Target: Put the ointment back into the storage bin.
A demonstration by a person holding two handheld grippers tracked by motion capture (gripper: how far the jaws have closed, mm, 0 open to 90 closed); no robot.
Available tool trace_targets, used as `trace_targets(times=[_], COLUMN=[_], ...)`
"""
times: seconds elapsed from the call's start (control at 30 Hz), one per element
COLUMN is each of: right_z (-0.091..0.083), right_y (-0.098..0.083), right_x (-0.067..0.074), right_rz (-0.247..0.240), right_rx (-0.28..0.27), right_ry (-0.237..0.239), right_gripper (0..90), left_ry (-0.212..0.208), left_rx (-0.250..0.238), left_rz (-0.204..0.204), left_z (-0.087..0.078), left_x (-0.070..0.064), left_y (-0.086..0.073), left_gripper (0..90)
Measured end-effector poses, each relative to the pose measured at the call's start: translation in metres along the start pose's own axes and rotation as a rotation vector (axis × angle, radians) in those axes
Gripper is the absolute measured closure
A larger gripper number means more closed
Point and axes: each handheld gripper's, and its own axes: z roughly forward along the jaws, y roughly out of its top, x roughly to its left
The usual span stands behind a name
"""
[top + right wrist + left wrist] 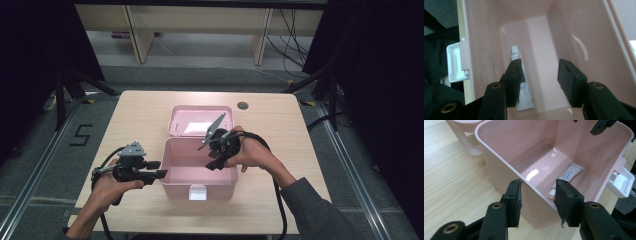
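Black jaws of the right gripper (539,75) stand spread, empty, above a white tube (520,80) lying on the pink box (172,176) floor by its front wall. The left gripper (537,197), also spread, straddles the box's left rim, near the tabletop's (135,112) front edge.

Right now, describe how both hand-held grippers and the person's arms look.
Each hand-held gripper, left and right, is black, with two blocky jaws, brass-coloured pivot pins, a grey three-cornered top plate and a trailing black cable. The right arm wears a grey sleeve.
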Motion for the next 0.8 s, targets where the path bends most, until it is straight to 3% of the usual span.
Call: trace_targets(times=[0.07,0.1,0.13,0.17,0.2,0.23,0.27,0.3,0.33,0.4,0.47,0.57,0.63,0.7,0.8], right_z=[-0.004,-0.005,-0.007,-0.008,-0.011,-0.013,-0.015,-0.017,-0.019,-0.023,-0.028,-0.032,-0.036,-0.039,-0.043], right_y=[-0.002,-0.003,-0.005,-0.006,-0.007,-0.008,-0.009,-0.01,-0.012,-0.015,-0.018,-0.021,-0.023,-0.026,-0.029], right_x=[-0.003,-0.006,-0.007,-0.008,-0.009,-0.01,-0.012,-0.012,-0.014,-0.016,-0.019,-0.024,-0.027,-0.03,-0.032], right_rz=[0.013,-0.008,0.003,0.007,0.014,0.033,0.037,0.057,0.046,0.086,0.115,0.128,0.135,0.149,0.183], right_rx=[-0.014,-0.038,-0.044,-0.055,-0.067,-0.073,-0.087,-0.089,-0.101,-0.111,-0.132,-0.149,-0.168,-0.182,-0.183], right_ry=[-0.007,-0.014,-0.023,-0.027,-0.033,-0.04,-0.04,-0.039,-0.044,-0.053,-0.072,-0.104,-0.12,-0.135,-0.144], right_gripper=[54.5,54.5,54.4,54.3,54.2,54.2,54.2,54.2,54.2,53.8,53.7,52.6,52.1,51.7,51.2], left_ry=[0.007,0.01,0.012,0.005,0.016,0.017,0.02,0.017,0.025,0.033,0.037,0.044,0.05,0.056,0.062], left_rx=[-0.009,0.003,-0.014,0.008,-0.01,0.003,-0.022,-0.003,-0.031,-0.017,-0.046,-0.025,-0.034,-0.022,-0.029], left_rz=[-0.014,0.007,-0.014,0.003,-0.017,-0.007,-0.036,-0.016,-0.043,-0.026,-0.063,-0.055,-0.08,-0.072,-0.092], left_z=[0.0,-0.001,0.0,-0.002,-0.001,-0.002,-0.001,-0.003,-0.001,-0.003,-0.001,0.0,0.002,0.003,0.006], left_x=[0.0,0.002,0.001,0.004,0.003,0.005,0.004,0.006,0.005,0.009,0.01,0.017,0.021,0.027,0.032], left_y=[0.0,0.0,0.0,0.0,0.0,0.0,0.0,0.001,0.001,0.004,0.007,0.012,0.014,0.015,0.02], left_gripper=[53.7,53.3,52.9,51.9,50.5,49.4,48.6,48.2,47.5,45.2,44.3,42.1,40.7,40.4,40.2])
